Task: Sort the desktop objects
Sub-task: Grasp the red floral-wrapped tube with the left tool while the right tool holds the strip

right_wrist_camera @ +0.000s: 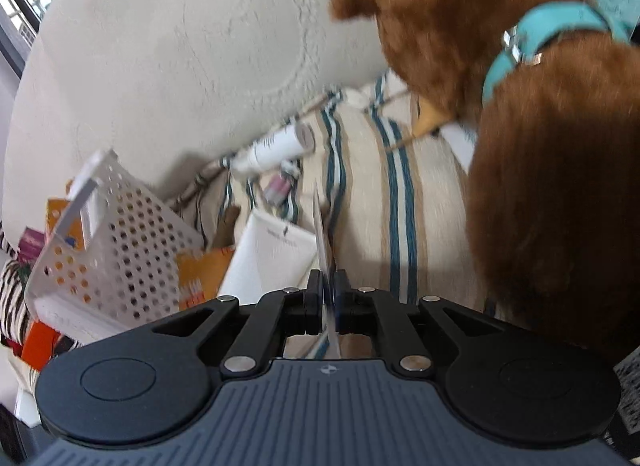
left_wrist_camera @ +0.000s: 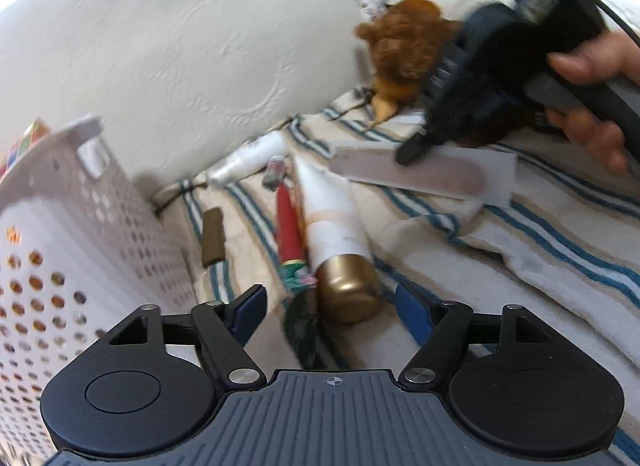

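Observation:
My left gripper (left_wrist_camera: 332, 310) is open and low over the striped cloth (left_wrist_camera: 540, 234). Nothing is pressed by its blue pads. The gold cap of a white tube (left_wrist_camera: 332, 221) and the tasselled end of a red pen-like stick (left_wrist_camera: 289, 231) lie just ahead, between the fingers. My right gripper (right_wrist_camera: 328, 286) is shut on a thin flat piece seen edge-on. In the left wrist view, a hand holds that right gripper (left_wrist_camera: 412, 151) with its tips on a long grey nail file (left_wrist_camera: 404, 175) backed by white card. A small white bottle (left_wrist_camera: 250, 157) and a brown stick (left_wrist_camera: 213, 240) lie further back.
A white perforated basket (left_wrist_camera: 80, 205) stands at the left, with orange packets beside the basket (right_wrist_camera: 132, 234). A brown furry dog (right_wrist_camera: 540, 185) in a teal collar crowds the right side, its head over the cloth. A pale cushion (left_wrist_camera: 180, 45) rises behind.

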`<state>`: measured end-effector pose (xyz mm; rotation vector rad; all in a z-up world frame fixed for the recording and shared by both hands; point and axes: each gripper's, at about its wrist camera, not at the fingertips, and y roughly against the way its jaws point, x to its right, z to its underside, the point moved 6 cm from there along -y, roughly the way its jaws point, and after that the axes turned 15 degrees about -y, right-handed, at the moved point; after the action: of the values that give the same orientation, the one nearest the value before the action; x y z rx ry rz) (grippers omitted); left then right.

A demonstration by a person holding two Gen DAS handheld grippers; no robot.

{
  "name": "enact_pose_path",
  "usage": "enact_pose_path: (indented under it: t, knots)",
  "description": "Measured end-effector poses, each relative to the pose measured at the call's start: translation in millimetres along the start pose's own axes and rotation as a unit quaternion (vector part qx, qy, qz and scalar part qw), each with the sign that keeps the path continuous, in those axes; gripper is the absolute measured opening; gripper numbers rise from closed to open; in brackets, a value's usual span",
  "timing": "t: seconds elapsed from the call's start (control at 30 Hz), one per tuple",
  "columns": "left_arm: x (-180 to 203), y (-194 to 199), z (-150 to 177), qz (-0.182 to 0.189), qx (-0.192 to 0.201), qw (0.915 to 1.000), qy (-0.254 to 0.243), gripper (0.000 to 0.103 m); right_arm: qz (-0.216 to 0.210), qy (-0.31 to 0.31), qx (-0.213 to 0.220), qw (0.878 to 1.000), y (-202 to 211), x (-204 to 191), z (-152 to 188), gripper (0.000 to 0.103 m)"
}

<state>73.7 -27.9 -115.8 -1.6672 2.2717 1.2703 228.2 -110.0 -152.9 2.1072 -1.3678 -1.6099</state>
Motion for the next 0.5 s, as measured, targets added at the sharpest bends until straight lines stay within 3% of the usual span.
enact_pose_path:
  t: [0.07, 0.1, 0.13, 0.17, 0.2, 0.23, 0.27, 0.3, 0.33, 0.5]
  knots:
    - [-7, -4, 1, 0.006, -0.005, 0.9999, 0.014, 0.087, 0.008, -0.001, -0.008, 1.000, -4, 2, 2, 0.026]
    - [-10, -7, 3, 0.012, -0.010, 0.9997, 0.019, 0.085, 0.011, 0.002, -0.019, 1.000, -9, 2, 4, 0.045]
    - [-11, -11, 5, 0.023, -0.016, 0.9993, 0.025, 0.082, 0.008, 0.007, -0.031, 0.999, -12, 1, 7, 0.054]
    - [-13, -16, 8, 0.038, -0.021, 0.9985, 0.035, 0.078, 0.007, 0.016, -0.039, 0.999, -14, -1, 10, 0.056]
    - [-15, -19, 9, 0.056, -0.020, 0.9971, 0.048, 0.066, 0.014, 0.032, -0.041, 0.999, -17, -5, 13, 0.058]
    - [-16, -19, 10, 0.076, -0.019, 0.9951, 0.061, 0.048, 0.023, 0.052, -0.041, 0.998, -19, -8, 16, 0.057]
    - [-20, -17, 11, 0.073, -0.021, 0.9946, 0.071, 0.048, 0.031, 0.067, -0.039, 0.996, -21, -11, 18, 0.054]
    - [-22, -16, 12, 0.069, -0.020, 0.9945, 0.075, 0.047, 0.037, 0.076, -0.035, 0.996, -22, -12, 18, 0.027]
    - [-21, -12, 14, 0.072, -0.018, 0.9939, 0.082, 0.047, 0.037, 0.076, -0.038, 0.996, -23, -10, 18, 0.009]
    - [-24, 13, 18, 0.062, 0.004, 0.9951, 0.077, 0.047, 0.032, 0.088, -0.036, 0.995, -23, -8, 21, 0.006]
